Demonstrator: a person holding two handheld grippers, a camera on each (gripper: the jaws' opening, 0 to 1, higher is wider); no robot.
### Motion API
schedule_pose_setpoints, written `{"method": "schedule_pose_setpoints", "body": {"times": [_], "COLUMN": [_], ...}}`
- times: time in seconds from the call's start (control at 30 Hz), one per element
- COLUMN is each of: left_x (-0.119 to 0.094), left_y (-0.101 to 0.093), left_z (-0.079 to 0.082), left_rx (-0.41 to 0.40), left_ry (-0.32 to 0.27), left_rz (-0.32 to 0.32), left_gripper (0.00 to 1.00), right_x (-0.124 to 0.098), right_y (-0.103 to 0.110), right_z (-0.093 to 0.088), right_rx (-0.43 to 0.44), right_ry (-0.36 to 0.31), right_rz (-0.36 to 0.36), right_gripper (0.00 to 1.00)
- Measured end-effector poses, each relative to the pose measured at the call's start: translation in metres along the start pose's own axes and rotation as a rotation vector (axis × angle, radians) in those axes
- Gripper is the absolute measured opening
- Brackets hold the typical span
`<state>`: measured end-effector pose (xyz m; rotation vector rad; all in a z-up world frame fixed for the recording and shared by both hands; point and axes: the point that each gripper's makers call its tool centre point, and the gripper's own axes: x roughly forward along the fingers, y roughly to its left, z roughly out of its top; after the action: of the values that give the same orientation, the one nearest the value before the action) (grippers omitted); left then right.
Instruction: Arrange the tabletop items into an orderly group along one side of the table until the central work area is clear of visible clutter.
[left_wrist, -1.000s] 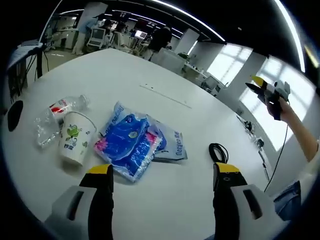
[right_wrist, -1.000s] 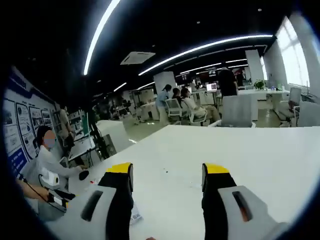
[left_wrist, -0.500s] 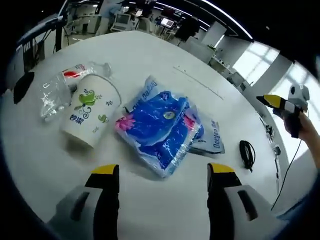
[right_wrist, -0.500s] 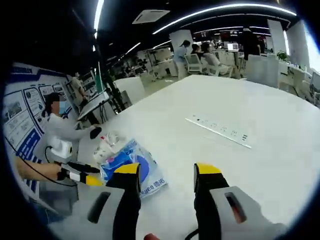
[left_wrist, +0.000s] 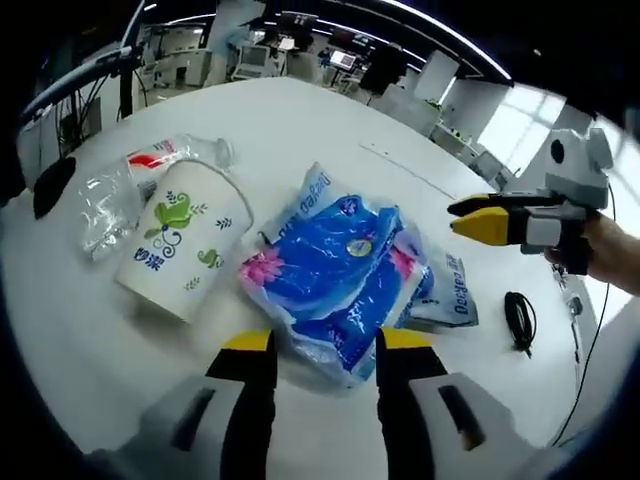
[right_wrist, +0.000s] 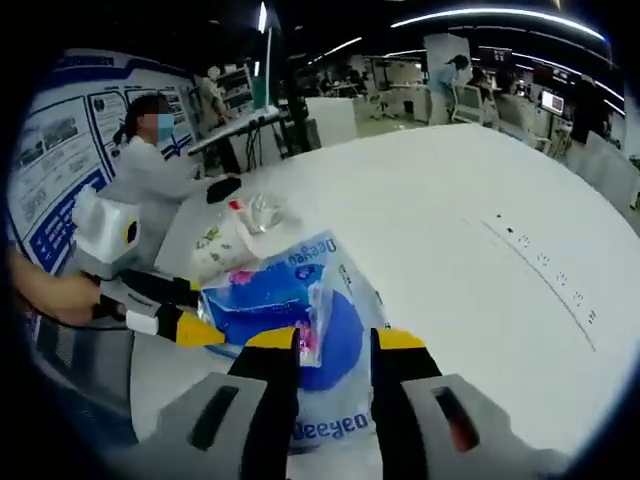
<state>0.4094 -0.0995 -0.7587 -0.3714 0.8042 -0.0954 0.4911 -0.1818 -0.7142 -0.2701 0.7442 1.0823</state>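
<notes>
Left gripper view: your left gripper (left_wrist: 322, 345) has closed in on the blue tissue pack (left_wrist: 335, 275), jaws narrowed, empty, straddling its near edge. The right gripper (right_wrist: 335, 345) has swung down over the flat pack (right_wrist: 335, 400), jaws narrow; contact I cannot tell. The grouping has barely begun. The paper cup (left_wrist: 180, 240) hides part of the crushed bottle (left_wrist: 150, 165).

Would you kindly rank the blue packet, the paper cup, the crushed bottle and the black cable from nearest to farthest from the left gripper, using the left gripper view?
1. Blue packet, at the left gripper tips.
2. Paper cup, left.
3. Black cable at right and crushed bottle at far left: too close to call.
</notes>
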Motion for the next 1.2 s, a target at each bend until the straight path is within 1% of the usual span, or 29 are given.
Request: {"method": "schedule_pose_setpoints", "body": {"times": [0.07,0.1,0.17,0.23,0.27,0.4,0.43,0.5,0.6,0.73,0.83,0.93,1.1,1.2], "left_x": [0.000,0.001,0.000,-0.002,-0.004,-0.005,-0.005,-0.008,-0.012,-0.016,-0.017,-0.018,-0.013,-0.010], "left_y": [-0.001,-0.001,0.004,0.006,0.007,0.008,0.007,0.005,0.002,-0.004,-0.015,-0.026,-0.052,-0.062], "left_z": [-0.001,-0.003,-0.004,-0.004,-0.004,-0.005,-0.005,-0.001,0.004,0.013,0.017,0.022,0.026,0.029], "left_rx": [0.002,0.005,0.009,-0.013,-0.014,-0.013,-0.003,0.052,0.072,0.060,0.067,0.077,0.146,0.164], "left_ry": [0.001,0.008,0.014,0.011,0.011,0.017,0.017,0.003,-0.011,-0.036,-0.042,-0.049,-0.038,-0.028], "left_rz": [-0.004,0.000,0.015,0.026,0.031,0.049,0.055,0.072,0.078,0.055,0.027,0.000,-0.057,-0.082], "left_gripper": [0.29,0.26,0.21,0.18,0.15,0.08,0.06,0.03,0.00,0.00,0.00,0.00,0.00,0.00], "right_x": [0.008,0.014,0.019,0.021,0.021,0.016,0.014,0.009,0.001,-0.013,-0.026,-0.039,-0.063,-0.073], "right_y": [0.004,0.005,0.008,0.012,0.012,0.014,0.016,0.017,0.018,0.018,0.016,0.014,0.002,-0.002], "right_z": [-0.003,-0.008,-0.014,-0.017,-0.017,-0.018,-0.019,-0.021,-0.024,-0.026,-0.029,-0.031,-0.039,-0.046], "right_rx": [-0.007,-0.007,0.022,0.046,0.043,0.075,0.078,0.086,0.125,0.180,0.227,0.245,0.298,0.290], "right_ry": [0.007,0.025,0.044,0.053,0.051,0.042,0.041,0.032,0.017,-0.018,-0.036,-0.059,-0.095,-0.091], "right_rz": [0.005,0.008,0.015,0.033,0.031,0.043,0.054,0.056,0.051,0.037,0.022,0.002,-0.044,-0.055], "right_gripper": [0.19,0.17,0.13,0.02,0.00,0.00,0.00,0.00,0.00,0.00,0.00,0.00,0.00,0.00]}}
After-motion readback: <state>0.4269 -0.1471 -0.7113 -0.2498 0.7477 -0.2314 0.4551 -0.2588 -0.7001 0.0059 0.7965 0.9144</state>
